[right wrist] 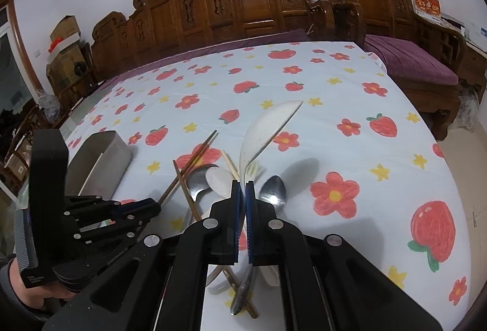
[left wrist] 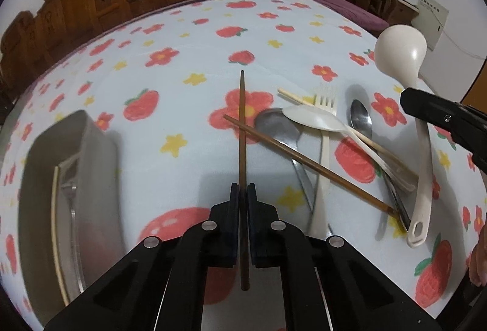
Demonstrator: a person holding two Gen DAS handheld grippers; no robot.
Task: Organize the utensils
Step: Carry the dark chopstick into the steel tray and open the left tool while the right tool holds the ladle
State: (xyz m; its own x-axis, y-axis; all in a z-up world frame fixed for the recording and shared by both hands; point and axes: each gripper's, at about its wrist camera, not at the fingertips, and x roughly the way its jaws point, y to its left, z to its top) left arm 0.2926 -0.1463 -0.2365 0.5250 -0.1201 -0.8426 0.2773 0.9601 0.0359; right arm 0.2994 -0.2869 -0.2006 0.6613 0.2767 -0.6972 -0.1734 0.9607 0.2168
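With our left gripper [left wrist: 242, 194] clamped on a brown chopstick [left wrist: 242, 124] running straight ahead along its fingers and our right gripper [right wrist: 242, 191] clamped on the white ladle [right wrist: 261, 130], the metal tray [left wrist: 91, 154] lies just left of the chopstick, nearer our left hand.

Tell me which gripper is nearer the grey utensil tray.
Left. The left gripper, shut on a brown chopstick, sits just beside the grey tray. The right gripper, holding the white ladle, is beyond the utensil pile.
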